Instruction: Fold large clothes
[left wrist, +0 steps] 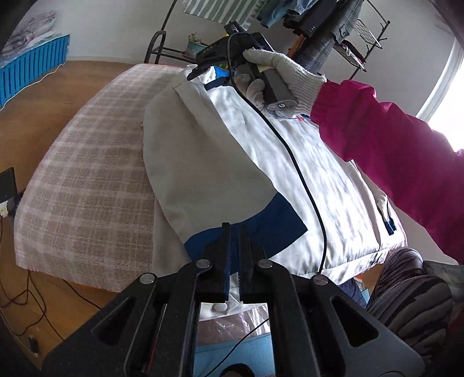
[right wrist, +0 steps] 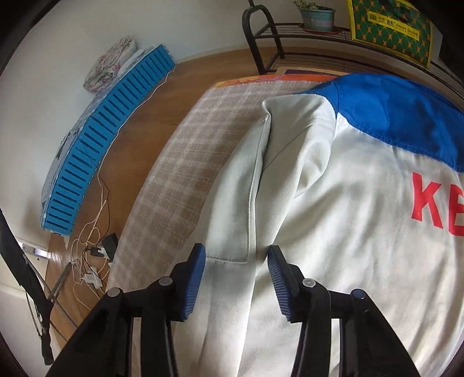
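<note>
While the left gripper (left wrist: 234, 232) is clamped on the jacket's (left wrist: 290, 162) blue hem at bottom centre, the left wrist view shows the jacket flat on the checked bed (left wrist: 87, 174), with a cable (left wrist: 293, 156) trailing across it, which could snag. Right wrist view: right gripper (right wrist: 236, 255) is released, jaws straddling the sleeve cuff (right wrist: 229, 255) at lower centre. Judging: sleeve fold in progress; next, pinch the cuff and carry it inward.

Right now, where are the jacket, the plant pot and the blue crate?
jacket (right wrist: 333, 203): right wrist view, on its white back panel.
plant pot (right wrist: 317, 18): right wrist view, on the pot's side, on the rack.
blue crate (right wrist: 95, 145): right wrist view, on its slatted side.
</note>
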A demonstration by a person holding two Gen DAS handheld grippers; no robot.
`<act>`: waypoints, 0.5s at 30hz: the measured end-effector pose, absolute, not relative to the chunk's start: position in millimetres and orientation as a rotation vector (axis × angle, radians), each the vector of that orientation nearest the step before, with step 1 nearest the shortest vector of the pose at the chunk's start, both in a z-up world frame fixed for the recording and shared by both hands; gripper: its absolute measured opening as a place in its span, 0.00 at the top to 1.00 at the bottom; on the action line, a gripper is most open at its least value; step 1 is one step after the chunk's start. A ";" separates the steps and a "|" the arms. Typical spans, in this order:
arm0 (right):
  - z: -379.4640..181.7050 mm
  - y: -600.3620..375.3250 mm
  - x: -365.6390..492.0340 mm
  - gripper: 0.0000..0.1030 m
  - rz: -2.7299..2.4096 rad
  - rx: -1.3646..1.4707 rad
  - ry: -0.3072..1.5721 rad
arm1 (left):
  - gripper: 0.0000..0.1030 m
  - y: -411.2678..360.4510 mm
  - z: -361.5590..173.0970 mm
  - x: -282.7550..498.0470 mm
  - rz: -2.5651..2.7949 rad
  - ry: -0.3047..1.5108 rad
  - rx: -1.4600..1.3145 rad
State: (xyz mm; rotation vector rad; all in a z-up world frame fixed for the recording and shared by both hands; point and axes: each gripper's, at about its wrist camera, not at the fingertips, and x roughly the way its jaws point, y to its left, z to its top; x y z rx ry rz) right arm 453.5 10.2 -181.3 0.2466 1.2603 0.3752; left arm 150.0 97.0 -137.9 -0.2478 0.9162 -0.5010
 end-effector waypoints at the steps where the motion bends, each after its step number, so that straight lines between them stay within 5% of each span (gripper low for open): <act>1: -185.9 8.2 452.6 0.78 0.385 0.273 1.268 | 0.99 98.9 -140.9 153.4 -0.490 0.917 -0.256; 3: -183.0 8.7 448.4 0.93 0.415 0.296 1.257 | 0.99 102.7 -146.5 159.4 -0.469 0.919 -0.274; 6: -161.6 8.3 438.3 0.99 0.459 0.263 1.211 | 0.99 107.6 -153.2 165.3 -0.459 0.931 -0.310; 15: -101.5 -60.7 355.4 1.00 0.502 0.334 1.072 | 0.98 115.4 -155.8 166.9 -0.425 0.944 -0.357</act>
